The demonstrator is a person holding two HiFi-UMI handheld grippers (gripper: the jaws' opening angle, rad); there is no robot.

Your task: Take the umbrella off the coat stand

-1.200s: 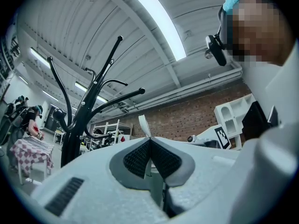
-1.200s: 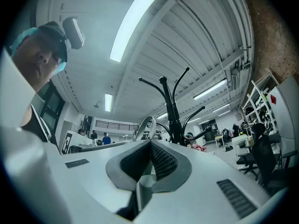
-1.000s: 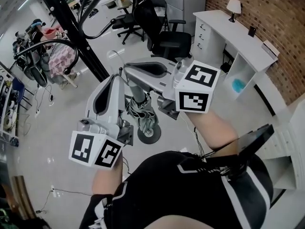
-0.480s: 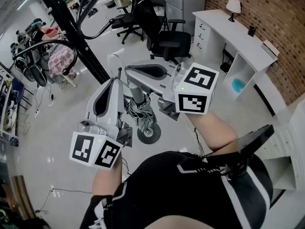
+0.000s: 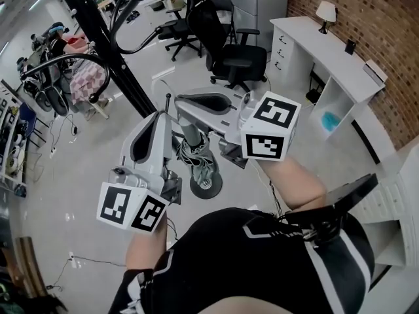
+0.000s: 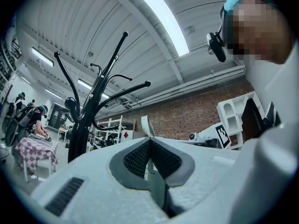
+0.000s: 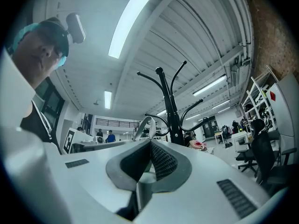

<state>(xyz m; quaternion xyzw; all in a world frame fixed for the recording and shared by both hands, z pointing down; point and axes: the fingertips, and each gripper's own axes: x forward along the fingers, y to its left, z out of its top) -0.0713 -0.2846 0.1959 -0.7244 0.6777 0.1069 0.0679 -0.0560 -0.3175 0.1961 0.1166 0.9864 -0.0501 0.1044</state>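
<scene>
A folded grey-green umbrella point(image 5: 198, 161) hangs below and between my two grippers, over the coat stand's round base point(image 5: 205, 186). The black coat stand point(image 5: 105, 44) rises at upper left; its hooks show in the left gripper view point(image 6: 88, 111) and the right gripper view point(image 7: 168, 106). My right gripper point(image 5: 178, 104) is shut, and the umbrella's pale strap loop point(image 7: 144, 126) comes up from its tips point(image 7: 150, 141). Close beside it, my left gripper point(image 5: 163, 114) is shut too, with a pale strip of strap point(image 6: 147, 125) standing up from its tips point(image 6: 148, 138).
Black office chairs point(image 5: 229, 48) stand behind the stand. A white desk point(image 5: 334, 51) with a lamp point(image 5: 325, 12) runs along the brick wall at right. A checked cloth point(image 5: 82, 77) and hung gear sit at left. Cables lie on the floor point(image 5: 72, 260).
</scene>
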